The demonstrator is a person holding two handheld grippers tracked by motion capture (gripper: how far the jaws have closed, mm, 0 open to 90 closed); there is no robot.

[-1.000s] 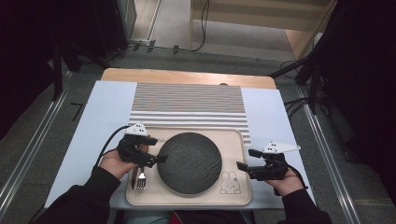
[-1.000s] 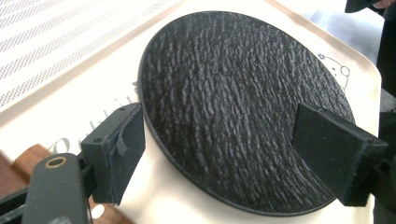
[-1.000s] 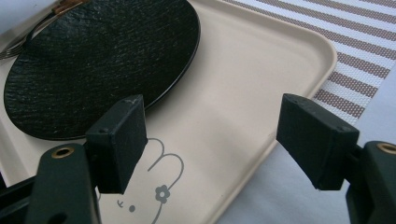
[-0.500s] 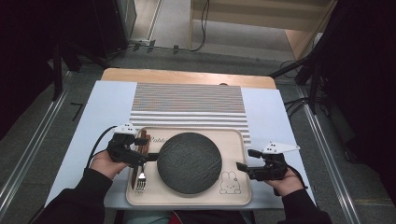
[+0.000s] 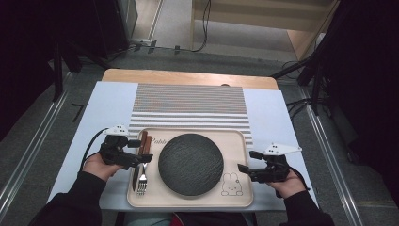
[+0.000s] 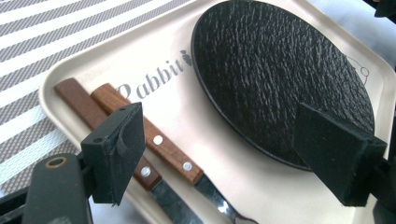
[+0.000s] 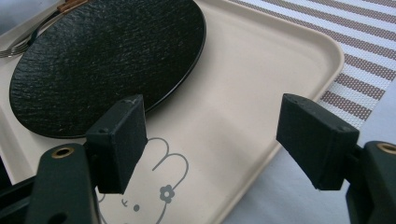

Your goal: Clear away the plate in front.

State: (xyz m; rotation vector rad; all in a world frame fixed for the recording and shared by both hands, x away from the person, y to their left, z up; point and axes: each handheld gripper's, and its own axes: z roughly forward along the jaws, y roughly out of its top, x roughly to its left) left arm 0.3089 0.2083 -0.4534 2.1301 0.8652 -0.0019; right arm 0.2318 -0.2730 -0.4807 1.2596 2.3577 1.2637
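Observation:
A round black plate [image 5: 190,164] [image 6: 280,79] [image 7: 107,60] lies in the middle of a beige tray [image 5: 235,141] [image 6: 154,60] [image 7: 261,65]. A knife [image 5: 136,165] [image 6: 81,105] and a fork [image 5: 142,176] [image 6: 154,140] with wooden handles lie along the tray's left side. My left gripper [image 5: 140,153] [image 6: 229,156] stands open at that side, one pad over the handles, the other over the plate's edge. My right gripper [image 5: 248,161] [image 7: 217,142] stands open at the tray's right rim, by the rabbit drawing [image 5: 229,183] [image 7: 159,182], nothing between its pads.
A brown-and-white striped placemat [image 5: 188,106] lies beyond the tray on a pale sheet [image 5: 108,108] that covers the table. The wooden table edge [image 5: 188,77] shows at the far side. Dark floor and cables surround the table.
My left gripper has moved left, from the plate's left edge to above the cutlery handles. Plate, tray and right gripper have stayed where they were.

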